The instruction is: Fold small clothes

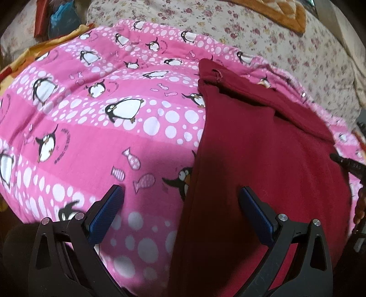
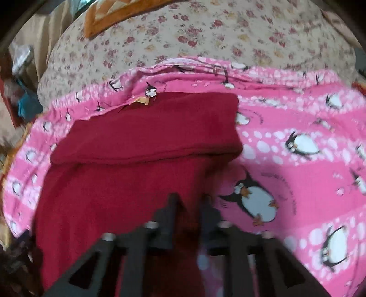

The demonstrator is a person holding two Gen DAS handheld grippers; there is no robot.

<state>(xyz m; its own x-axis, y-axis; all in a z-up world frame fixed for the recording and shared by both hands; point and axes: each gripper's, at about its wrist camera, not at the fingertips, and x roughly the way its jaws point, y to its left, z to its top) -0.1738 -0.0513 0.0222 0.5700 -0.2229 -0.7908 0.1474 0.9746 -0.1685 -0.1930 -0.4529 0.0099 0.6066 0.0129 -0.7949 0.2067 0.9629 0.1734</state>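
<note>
A dark red garment (image 1: 263,148) lies on a pink penguin blanket (image 1: 91,137). My left gripper (image 1: 180,189) hovers open above the garment's left edge. One blue pad (image 1: 107,212) is over the blanket and the other over the red cloth, with nothing between them. In the right wrist view the red garment (image 2: 125,182) has its far part folded over into a band across the top. My right gripper (image 2: 189,197) is blurred. Its fingers stand close together, shut on the garment's near right edge, with red cloth showing between them.
A floral sheet (image 1: 251,29) covers the bed beyond the blanket (image 2: 308,171), with an orange cloth (image 2: 109,13) on it at the far side. A small tan label (image 2: 140,100) lies at the garment's far edge. Clutter in red and blue (image 1: 59,20) sits at the far left.
</note>
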